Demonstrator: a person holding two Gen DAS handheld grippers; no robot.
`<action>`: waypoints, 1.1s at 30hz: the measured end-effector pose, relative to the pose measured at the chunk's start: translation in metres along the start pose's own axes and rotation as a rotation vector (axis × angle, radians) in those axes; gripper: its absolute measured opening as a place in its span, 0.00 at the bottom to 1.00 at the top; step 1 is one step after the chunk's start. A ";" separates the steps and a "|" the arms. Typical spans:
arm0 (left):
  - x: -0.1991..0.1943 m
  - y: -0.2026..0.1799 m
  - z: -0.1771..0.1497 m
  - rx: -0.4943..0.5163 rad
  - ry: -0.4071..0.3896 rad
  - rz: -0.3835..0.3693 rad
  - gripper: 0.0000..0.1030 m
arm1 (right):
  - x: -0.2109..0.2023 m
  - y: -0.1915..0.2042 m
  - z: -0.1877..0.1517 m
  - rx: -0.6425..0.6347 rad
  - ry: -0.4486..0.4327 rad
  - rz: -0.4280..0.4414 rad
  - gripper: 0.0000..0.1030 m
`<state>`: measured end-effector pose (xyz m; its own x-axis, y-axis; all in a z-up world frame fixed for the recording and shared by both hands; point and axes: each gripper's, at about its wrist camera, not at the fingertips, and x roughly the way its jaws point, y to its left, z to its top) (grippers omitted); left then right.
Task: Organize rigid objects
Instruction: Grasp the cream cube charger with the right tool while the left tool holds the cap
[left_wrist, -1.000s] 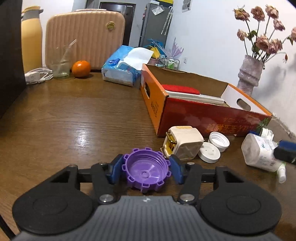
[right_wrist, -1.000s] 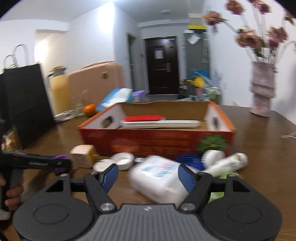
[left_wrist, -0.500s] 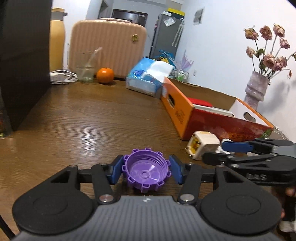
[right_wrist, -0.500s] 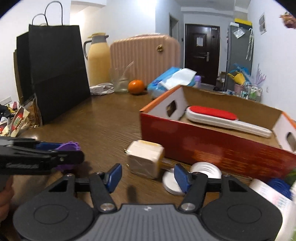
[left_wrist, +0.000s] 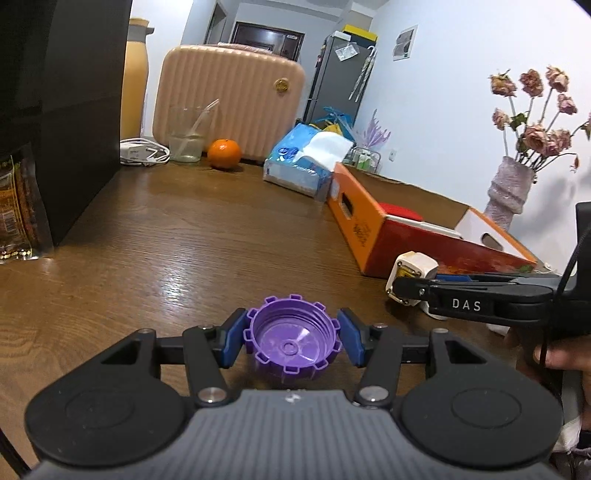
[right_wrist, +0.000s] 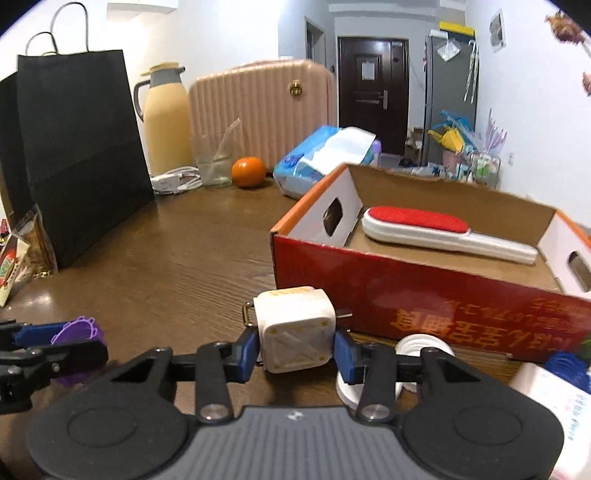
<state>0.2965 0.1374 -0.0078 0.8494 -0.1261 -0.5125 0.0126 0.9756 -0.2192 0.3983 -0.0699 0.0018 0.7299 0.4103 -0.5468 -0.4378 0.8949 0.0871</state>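
Note:
A purple toothed bottle cap (left_wrist: 290, 349) sits hollow side up between the blue pads of my left gripper (left_wrist: 291, 332), which is shut on it just above the wooden table (left_wrist: 184, 251). My right gripper (right_wrist: 297, 350) has its jaws closing around a white plug adapter (right_wrist: 295, 328), and both pads touch its sides. The adapter rests on the table in front of the red-orange cardboard box (right_wrist: 424, 291). A red and white lint brush (right_wrist: 443, 229) lies inside the box. In the left wrist view the right gripper (left_wrist: 424, 284) reaches in from the right to the adapter (left_wrist: 413, 266).
White lids (right_wrist: 410, 343), a white bottle (right_wrist: 546, 398) and a blue cap (right_wrist: 569, 365) lie right of the adapter. A black paper bag (right_wrist: 81, 147) stands left. An orange (right_wrist: 248, 171), a glass, a tissue pack (right_wrist: 325, 155) and a suitcase stand behind. A vase (left_wrist: 509, 188) stands beyond the box.
My right gripper swung left from the white bottle to the plug adapter and narrowed its jaws around it. The left gripper drifted left, still holding the purple cap.

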 end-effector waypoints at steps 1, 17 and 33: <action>-0.006 -0.004 -0.001 0.003 -0.004 -0.002 0.53 | -0.007 0.000 -0.002 0.000 -0.008 -0.003 0.41; -0.097 -0.099 -0.033 0.086 -0.095 -0.126 0.53 | -0.223 -0.038 -0.084 0.088 -0.226 -0.160 0.41; -0.153 -0.164 -0.057 0.186 -0.153 -0.161 0.53 | -0.331 -0.049 -0.137 0.135 -0.385 -0.211 0.41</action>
<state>0.1345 -0.0138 0.0594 0.8982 -0.2672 -0.3490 0.2384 0.9632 -0.1239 0.1065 -0.2741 0.0647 0.9487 0.2294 -0.2176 -0.2049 0.9702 0.1292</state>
